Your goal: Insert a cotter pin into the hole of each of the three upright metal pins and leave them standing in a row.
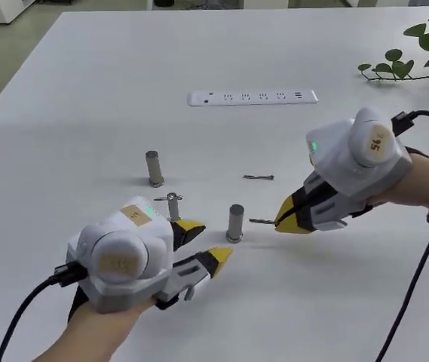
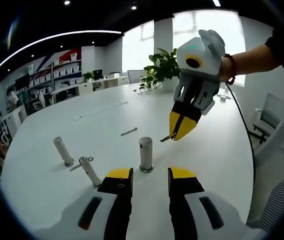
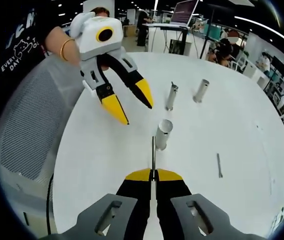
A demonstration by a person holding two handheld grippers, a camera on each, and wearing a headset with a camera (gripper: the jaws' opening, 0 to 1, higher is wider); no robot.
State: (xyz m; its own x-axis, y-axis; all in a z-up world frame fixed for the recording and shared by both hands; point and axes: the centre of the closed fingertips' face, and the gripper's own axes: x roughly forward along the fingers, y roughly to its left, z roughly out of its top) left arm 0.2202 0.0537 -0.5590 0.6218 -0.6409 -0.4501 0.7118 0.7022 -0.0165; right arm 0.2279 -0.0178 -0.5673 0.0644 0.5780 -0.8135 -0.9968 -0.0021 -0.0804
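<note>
I am holding the right gripper (image 1: 280, 224) over the right side of the white worktop (image 1: 86, 90), its fingers pinching shut on a cotter pin (image 1: 261, 221) that is pointing left, roughly level. The tip of that pin is sitting just right of the nearest metal pin (image 1: 235, 222), close to its top; in the left gripper view a small gap is showing between them. The left gripper (image 1: 211, 240) is hovering at the near left of that same metal pin with its fingers spread wide and holding nothing. All 3 metal pins are standing upright in a slanting line from far left to near right. The middle metal pin (image 1: 173, 207) is carrying a fitted cotter pin (image 1: 166, 198) through its top, while the far metal pin (image 1: 154, 167) is standing bare. A loose cotter pin (image 1: 258, 177) is lying flat farther back, with a power strip (image 1: 252, 97) beyond it and a plant (image 1: 418, 56) trailing in at the far right.
</note>
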